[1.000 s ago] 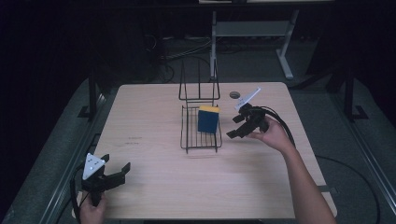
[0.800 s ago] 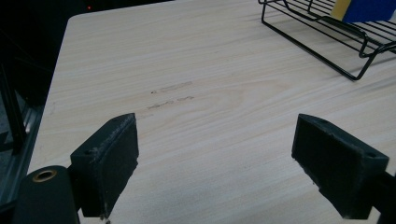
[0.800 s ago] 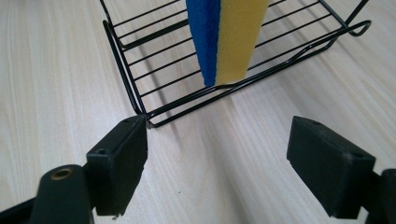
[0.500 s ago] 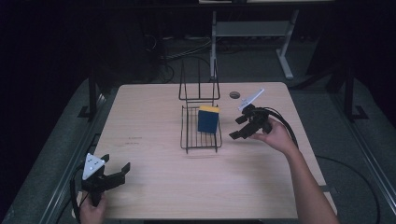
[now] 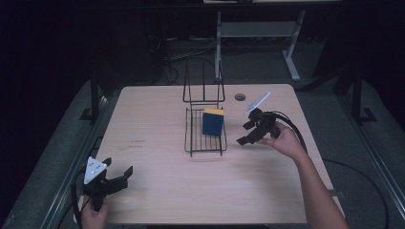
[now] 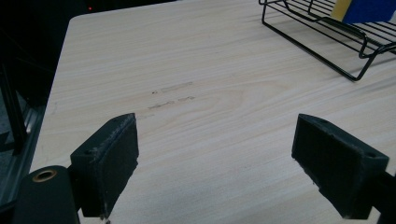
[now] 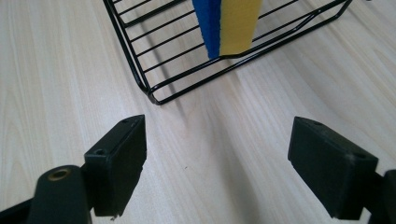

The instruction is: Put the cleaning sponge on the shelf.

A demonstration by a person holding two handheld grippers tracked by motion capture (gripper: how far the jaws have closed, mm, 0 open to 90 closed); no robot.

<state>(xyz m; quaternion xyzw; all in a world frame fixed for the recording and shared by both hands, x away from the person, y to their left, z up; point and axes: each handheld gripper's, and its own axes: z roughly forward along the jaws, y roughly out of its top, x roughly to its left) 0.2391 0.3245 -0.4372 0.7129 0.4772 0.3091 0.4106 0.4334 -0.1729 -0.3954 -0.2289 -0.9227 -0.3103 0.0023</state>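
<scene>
One blue-and-yellow sponge stands in one black wire rack.
Left gripper and right gripper, jaws spread, hold nothing on the pale wooden table.

A lab or test room: a bare pale wood-grain counter in darkness, loose black cables (tangled) and a grey metal stand behind it.

Sponge upright in rack, mid-table.

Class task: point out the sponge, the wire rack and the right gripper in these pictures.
sponge (image 5: 212,123): high view, its blue face.
wire rack (image 5: 204,144): high view, its flat wire base.
right gripper (image 5: 244,133): high view, midway between its open fingers.
</scene>
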